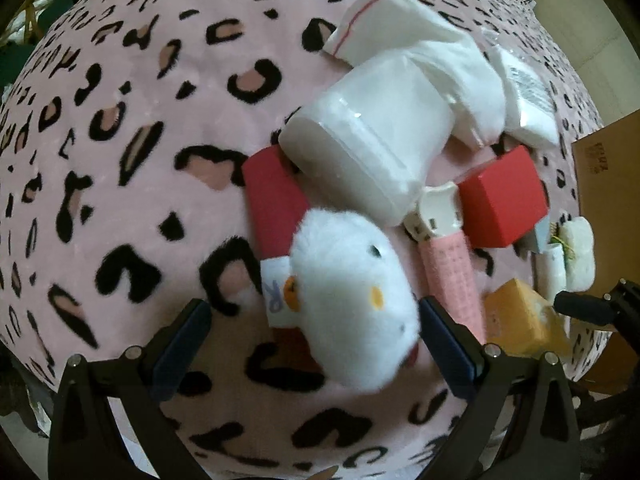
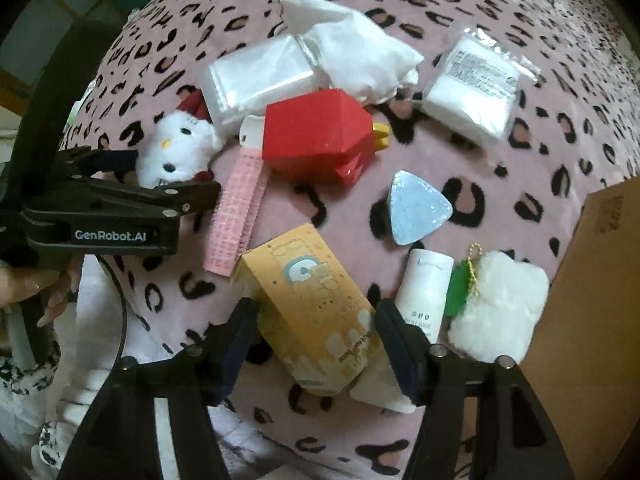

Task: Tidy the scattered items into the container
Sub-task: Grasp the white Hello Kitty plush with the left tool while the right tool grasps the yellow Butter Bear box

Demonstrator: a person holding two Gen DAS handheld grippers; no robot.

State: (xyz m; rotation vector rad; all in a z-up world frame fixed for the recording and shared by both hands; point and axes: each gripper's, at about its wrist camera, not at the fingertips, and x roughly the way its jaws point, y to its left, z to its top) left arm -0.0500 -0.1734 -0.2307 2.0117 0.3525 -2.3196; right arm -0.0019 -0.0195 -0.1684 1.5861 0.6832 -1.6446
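Observation:
My left gripper [image 1: 316, 340] is open, its jaws either side of a white cat plush [image 1: 352, 296] on the pink leopard blanket [image 1: 120, 160]; the plush touches the right pad and leaves a gap at the left. The plush also shows in the right wrist view [image 2: 176, 152] beside the left gripper. My right gripper [image 2: 320, 344] is open around a yellow box [image 2: 316, 308]. A cardboard box [image 2: 592, 320] stands at the right. Scattered items include a red box [image 2: 320, 140], a pink roller [image 2: 240, 212], a silver triangle [image 2: 416, 208], a white tube [image 2: 424, 292] and a fluffy white keychain [image 2: 500, 308].
White plastic packets [image 2: 260, 76], a white cloth bag [image 2: 352, 40] and a sealed pad pack [image 2: 472, 84] lie at the far side. A second red box [image 1: 272, 200] lies under the packets in the left wrist view. The blanket edge falls off near me.

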